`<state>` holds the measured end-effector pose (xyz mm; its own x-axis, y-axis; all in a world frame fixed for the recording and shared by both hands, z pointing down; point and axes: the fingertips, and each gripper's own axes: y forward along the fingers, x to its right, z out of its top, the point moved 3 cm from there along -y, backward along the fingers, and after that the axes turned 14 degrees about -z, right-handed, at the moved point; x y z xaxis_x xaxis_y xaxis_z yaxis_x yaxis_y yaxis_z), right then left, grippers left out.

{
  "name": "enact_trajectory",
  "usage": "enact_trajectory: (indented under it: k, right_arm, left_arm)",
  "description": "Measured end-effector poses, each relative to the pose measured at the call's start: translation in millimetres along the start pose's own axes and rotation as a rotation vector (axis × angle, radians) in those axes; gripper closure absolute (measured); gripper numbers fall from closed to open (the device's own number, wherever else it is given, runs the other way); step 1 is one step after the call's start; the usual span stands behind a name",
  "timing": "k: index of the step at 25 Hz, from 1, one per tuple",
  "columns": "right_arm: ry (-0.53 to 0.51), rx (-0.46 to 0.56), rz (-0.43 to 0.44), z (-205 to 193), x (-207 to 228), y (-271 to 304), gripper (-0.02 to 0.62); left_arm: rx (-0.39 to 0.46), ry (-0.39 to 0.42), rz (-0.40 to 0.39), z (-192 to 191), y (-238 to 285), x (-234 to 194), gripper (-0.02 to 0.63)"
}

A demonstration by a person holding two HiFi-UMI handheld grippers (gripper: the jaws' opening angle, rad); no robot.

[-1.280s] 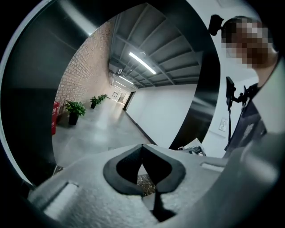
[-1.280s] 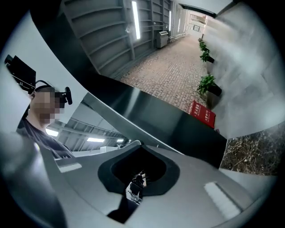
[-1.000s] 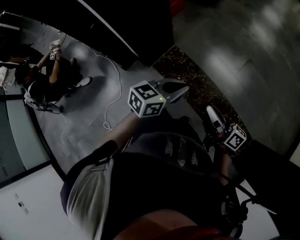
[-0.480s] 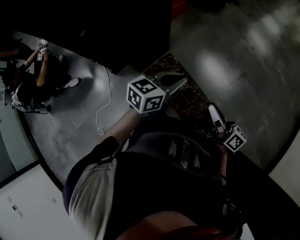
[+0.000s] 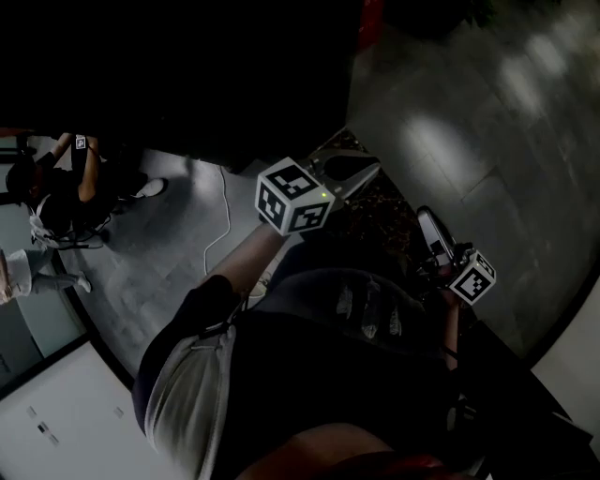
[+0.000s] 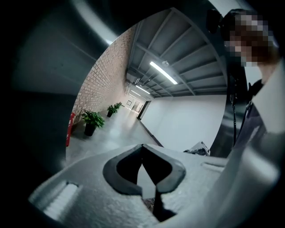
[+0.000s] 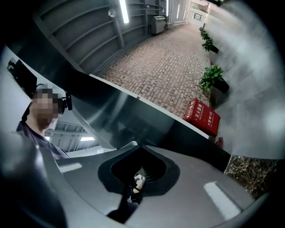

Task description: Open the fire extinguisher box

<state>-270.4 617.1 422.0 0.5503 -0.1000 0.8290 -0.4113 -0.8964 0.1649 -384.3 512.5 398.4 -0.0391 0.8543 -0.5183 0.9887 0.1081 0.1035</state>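
The red fire extinguisher box (image 7: 202, 116) stands against the brick wall, well ahead of my right gripper (image 7: 140, 146). In the left gripper view the box (image 6: 69, 129) is a thin red strip far down the corridor. It is a red patch (image 5: 368, 23) at the top of the dark head view. My left gripper (image 5: 370, 169) is held out in front of the body, jaws together and empty. My right gripper (image 5: 422, 216) is lower right, jaws also together with nothing in them. Both are far from the box.
Potted plants (image 6: 92, 119) line the brick wall beyond the box, also seen as plants (image 7: 213, 78) in the right gripper view. Another person (image 5: 56, 187) sits on the grey floor at left, near a white cable (image 5: 220, 234). A dark wall fills the upper left.
The floor has slid past under the head view and the dark wall now covers more of the top left. Both grippers keep their places in the frame, jaws unchanged. The red patch shows more.
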Motion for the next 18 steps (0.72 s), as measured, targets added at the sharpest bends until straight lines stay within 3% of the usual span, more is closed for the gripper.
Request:
enact_trajectory:
  k: [5,11,14,18]
  right_arm:
    - [-0.009,-0.026,0.014,19,9,4,0.594]
    - [0.016,-0.049,0.093,94,72,23,0.595]
    - [0.000,-0.067,0.103,127,85,19,0.595]
    - [-0.005,-0.077,0.142,176,120,-6,0.595]
  left_arm:
    - [0.026,-0.031,0.027,5,12,-4,0.606]
    - [0.070,-0.067,0.096,32,79,-54,0.606]
    - [0.091,-0.091,0.117,47,108,-60,0.606]
    - [0.077,-0.055,0.152,66,174,-61,0.606]
